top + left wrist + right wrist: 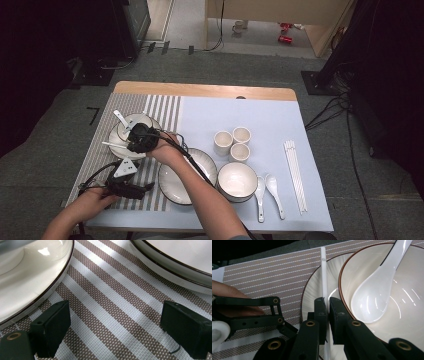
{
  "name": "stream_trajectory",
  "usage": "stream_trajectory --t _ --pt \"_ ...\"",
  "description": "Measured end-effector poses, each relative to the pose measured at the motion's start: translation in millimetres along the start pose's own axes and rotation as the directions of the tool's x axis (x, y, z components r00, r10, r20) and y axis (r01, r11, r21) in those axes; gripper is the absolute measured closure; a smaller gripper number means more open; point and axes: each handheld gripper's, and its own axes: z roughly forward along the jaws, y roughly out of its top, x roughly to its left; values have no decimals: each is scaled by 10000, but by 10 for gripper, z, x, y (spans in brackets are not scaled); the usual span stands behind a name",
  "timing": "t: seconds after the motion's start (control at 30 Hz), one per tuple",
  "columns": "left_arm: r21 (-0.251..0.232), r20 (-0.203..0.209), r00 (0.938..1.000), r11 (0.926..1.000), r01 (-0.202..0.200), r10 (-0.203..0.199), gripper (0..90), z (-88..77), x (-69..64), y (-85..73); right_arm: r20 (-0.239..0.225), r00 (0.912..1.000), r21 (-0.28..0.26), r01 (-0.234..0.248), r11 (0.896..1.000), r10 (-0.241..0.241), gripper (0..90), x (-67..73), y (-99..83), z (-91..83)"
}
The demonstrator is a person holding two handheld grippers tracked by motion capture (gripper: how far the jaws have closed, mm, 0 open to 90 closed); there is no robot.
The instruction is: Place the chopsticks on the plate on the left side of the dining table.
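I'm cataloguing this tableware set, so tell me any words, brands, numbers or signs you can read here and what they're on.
No readable text anywhere.
Chopstick held in the right gripper: a small printed mark near its far tip, too small to read.
Red cans on the floor beyond the table: too blurred to read.

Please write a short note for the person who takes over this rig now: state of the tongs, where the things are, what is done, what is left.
Right tongs: shut on a white chopstick, held above the plate with the bowl and spoon.
Left tongs: open, empty, low over the striped mat.
Done: plate, bowl and spoon are set.
Left: probably lay this chopstick down; more chopsticks wait at the right.
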Motion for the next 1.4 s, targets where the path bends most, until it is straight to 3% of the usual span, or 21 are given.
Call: stream_trajectory --t 0.5,1.4 --pt "9 15 10000 10000 5 -5 95 0 0 0 7 10000 175 -82 9998 82 849 12 -30 121" --pt "25 14 10000 10000 -16 16 96 -1 1 0 64 9999 -377 101 9992 -99 844 40 -28 226"
